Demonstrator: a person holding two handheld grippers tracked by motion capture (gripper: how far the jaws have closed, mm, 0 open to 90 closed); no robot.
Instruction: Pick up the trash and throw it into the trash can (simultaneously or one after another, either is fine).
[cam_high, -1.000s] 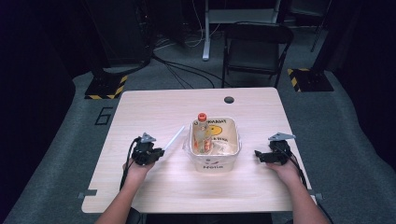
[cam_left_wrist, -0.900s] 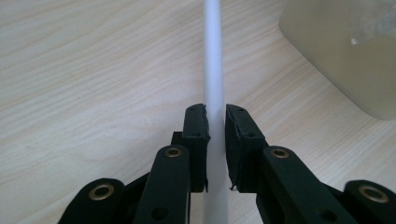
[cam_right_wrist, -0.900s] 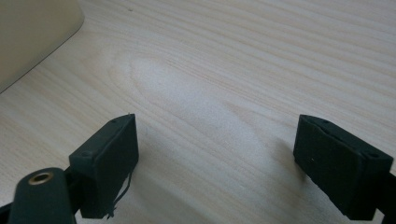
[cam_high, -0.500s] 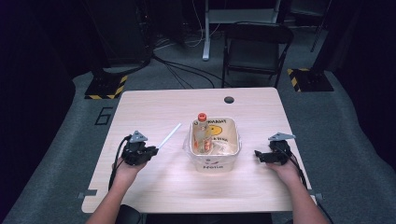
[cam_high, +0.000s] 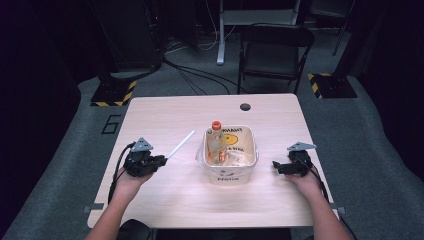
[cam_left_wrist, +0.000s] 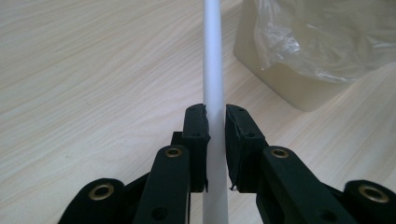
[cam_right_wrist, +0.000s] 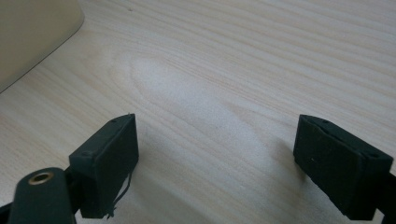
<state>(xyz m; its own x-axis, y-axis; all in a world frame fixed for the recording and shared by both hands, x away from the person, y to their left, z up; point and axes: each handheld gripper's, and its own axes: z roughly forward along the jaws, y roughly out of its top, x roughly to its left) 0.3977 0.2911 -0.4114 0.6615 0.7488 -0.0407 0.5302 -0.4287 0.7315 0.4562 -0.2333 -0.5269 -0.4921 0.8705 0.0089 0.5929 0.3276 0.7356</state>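
Straw (cam_high: 180, 144): a white one, clamped at its near end between the left gripper's (cam_high: 159, 160) jaws, slanting up toward the tub (cam_high: 229, 175); in the left gripper view the straw (cam_left_wrist: 214, 70) runs straight out from the gripper (cam_left_wrist: 215, 135).

Dark room, grey carpet, a folding chair (cam_high: 272, 50) and cables beyond the table (cam_high: 165, 115), which is pale wood grain with a round hole (cam_high: 245, 106) near its far edge. The cream tub sits at centre, lined with clear plastic, holding an orange-capped bottle (cam_high: 216, 142). Right gripper (cam_high: 276, 166) rests right of the tub, jaws spread wide and empty, seen over bare wood (cam_right_wrist: 215, 140).
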